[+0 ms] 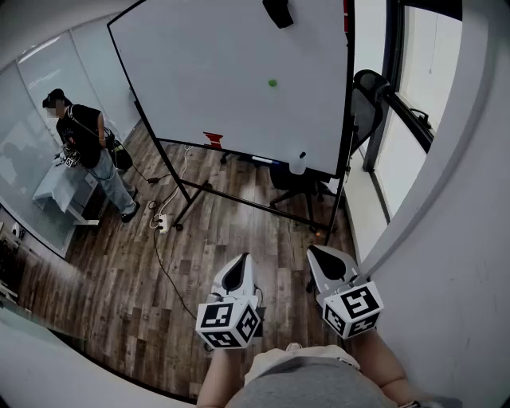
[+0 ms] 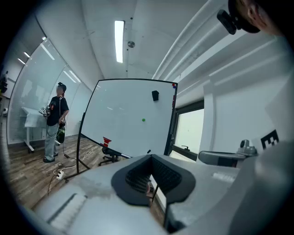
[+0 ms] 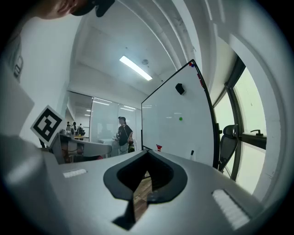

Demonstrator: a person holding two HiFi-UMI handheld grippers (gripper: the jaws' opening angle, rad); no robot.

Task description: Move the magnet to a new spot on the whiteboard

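A small green magnet (image 1: 272, 82) sticks near the middle of the big whiteboard (image 1: 207, 64), which stands on a black rolling frame ahead of me. It also shows as a green dot, the magnet (image 2: 143, 120) in the left gripper view and the magnet (image 3: 180, 119) in the right gripper view. My left gripper (image 1: 237, 272) and right gripper (image 1: 324, 258) hang side by side low in the head view, well short of the board. Both point at it, their jaws shut with nothing between them. The left gripper (image 2: 149, 176) and right gripper (image 3: 146, 173) show closed black pads.
A black block (image 1: 277, 12) sits high on the board. A red object (image 1: 213, 140) and a bottle (image 1: 299, 163) rest on its tray. A person (image 1: 89, 142) stands at the left by a table (image 1: 57, 190). A cable and power strip (image 1: 159, 223) lie on the wood floor. An office chair (image 1: 365, 103) and a window are at the right.
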